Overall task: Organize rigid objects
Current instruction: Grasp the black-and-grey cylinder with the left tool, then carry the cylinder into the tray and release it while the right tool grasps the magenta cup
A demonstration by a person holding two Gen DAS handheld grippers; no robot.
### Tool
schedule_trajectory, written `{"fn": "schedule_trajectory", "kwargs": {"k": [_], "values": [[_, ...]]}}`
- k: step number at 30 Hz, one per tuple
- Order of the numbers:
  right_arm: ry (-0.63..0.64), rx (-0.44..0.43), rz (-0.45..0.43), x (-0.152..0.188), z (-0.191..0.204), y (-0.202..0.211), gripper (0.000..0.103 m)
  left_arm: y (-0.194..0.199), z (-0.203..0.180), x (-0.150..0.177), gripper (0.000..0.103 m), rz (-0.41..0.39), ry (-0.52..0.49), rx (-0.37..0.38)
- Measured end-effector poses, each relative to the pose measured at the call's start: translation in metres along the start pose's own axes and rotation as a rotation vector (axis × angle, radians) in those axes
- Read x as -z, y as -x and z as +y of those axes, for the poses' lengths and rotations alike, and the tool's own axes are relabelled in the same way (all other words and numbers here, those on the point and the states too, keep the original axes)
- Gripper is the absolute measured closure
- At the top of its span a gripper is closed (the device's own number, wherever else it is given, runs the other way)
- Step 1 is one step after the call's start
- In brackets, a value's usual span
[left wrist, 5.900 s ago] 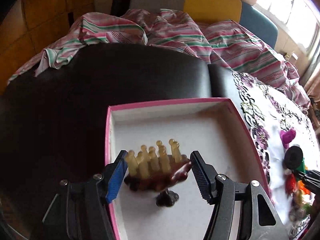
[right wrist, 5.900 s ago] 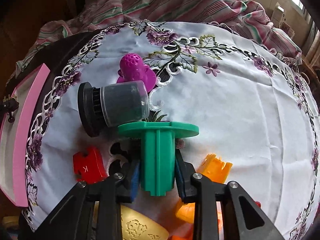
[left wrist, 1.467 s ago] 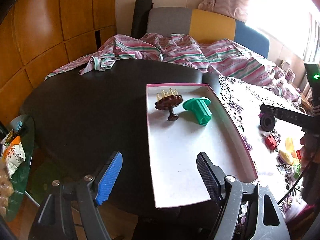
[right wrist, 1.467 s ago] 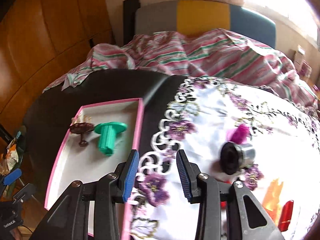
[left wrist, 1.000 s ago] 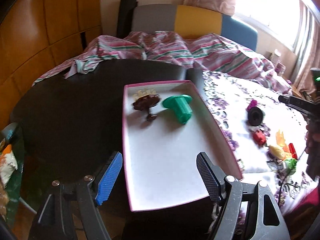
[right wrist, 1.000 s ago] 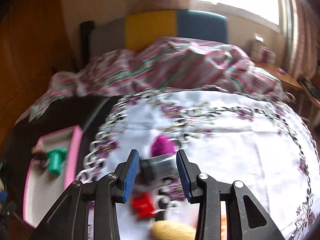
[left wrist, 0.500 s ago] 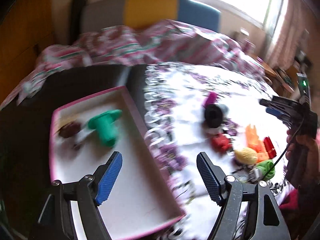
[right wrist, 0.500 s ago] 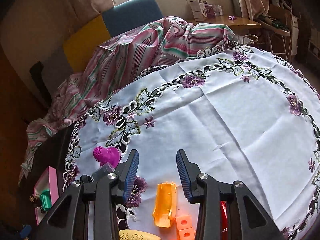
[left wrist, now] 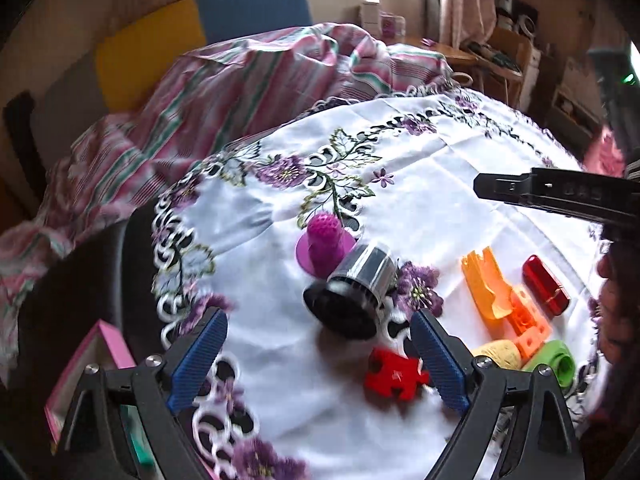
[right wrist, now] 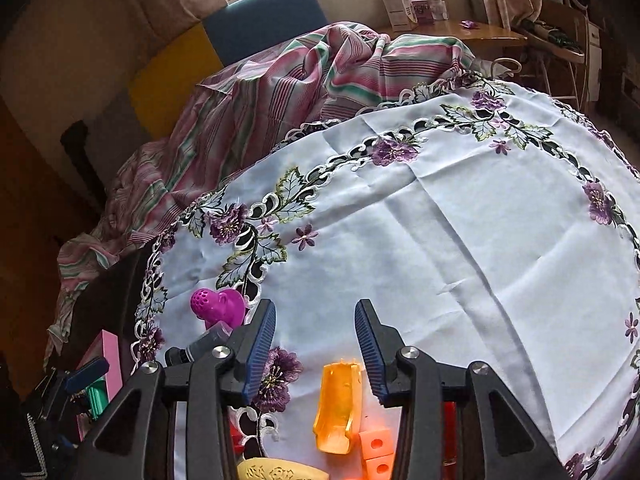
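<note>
The left gripper (left wrist: 316,360) has just been opening; its jaws stand wide and empty above the black-capped cylinder (left wrist: 352,292) and red puzzle piece (left wrist: 394,374) on the embroidered tablecloth (left wrist: 420,208). The right gripper (right wrist: 316,344) hangs partly open, gripping nothing, over the orange scoop-shaped piece (right wrist: 340,408). The pink tray (left wrist: 100,356) sits far left.

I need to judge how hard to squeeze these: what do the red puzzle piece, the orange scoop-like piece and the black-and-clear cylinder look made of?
Red puzzle piece: opaque matte plastic, probably hard; flat colour, crisp cut edges. Orange scoop-like piece: translucent glossy plastic; light glows through its thin walls. Black-and-clear cylinder: matte black ribbed base, likely plastic, with a clear shiny shell showing streaky reflections; plastic or glass, I cannot tell.
</note>
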State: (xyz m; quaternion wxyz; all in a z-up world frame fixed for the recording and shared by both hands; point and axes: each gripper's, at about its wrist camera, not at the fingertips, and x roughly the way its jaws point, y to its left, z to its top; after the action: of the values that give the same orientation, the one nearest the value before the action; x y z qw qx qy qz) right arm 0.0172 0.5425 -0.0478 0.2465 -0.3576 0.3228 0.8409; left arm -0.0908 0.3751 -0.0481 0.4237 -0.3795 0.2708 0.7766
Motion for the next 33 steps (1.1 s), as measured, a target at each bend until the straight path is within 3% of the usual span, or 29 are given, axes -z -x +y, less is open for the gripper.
{"fn": "schedule_trajectory", "kwargs": {"k": [7,9,10,12,22,33], "values": [[-0.010,-0.007,0.015,-0.001,-0.001,-0.003,0.061,-0.046,-0.012,-0.015,0.012,0.073,-0.099,0.041],[-0.008,-0.012,0.017,0.000,0.000,-0.003,0.061,-0.058,-0.012,-0.015,0.026,0.103,-0.100,0.057],[-0.005,-0.010,0.015,0.000,0.001,-0.003,0.061,-0.062,-0.012,-0.013,0.042,0.122,-0.090,0.076],[-0.002,-0.002,0.013,0.000,0.001,-0.003,0.061,-0.065,-0.010,-0.007,0.045,0.124,-0.048,0.090],[0.037,-0.008,0.034,0.003,0.007,-0.008,0.061,0.004,0.016,0.039,0.045,0.021,0.165,0.076],[0.238,-0.085,0.129,0.027,0.055,-0.024,0.061,0.085,0.043,0.113,0.045,-0.061,0.330,0.031]]}}
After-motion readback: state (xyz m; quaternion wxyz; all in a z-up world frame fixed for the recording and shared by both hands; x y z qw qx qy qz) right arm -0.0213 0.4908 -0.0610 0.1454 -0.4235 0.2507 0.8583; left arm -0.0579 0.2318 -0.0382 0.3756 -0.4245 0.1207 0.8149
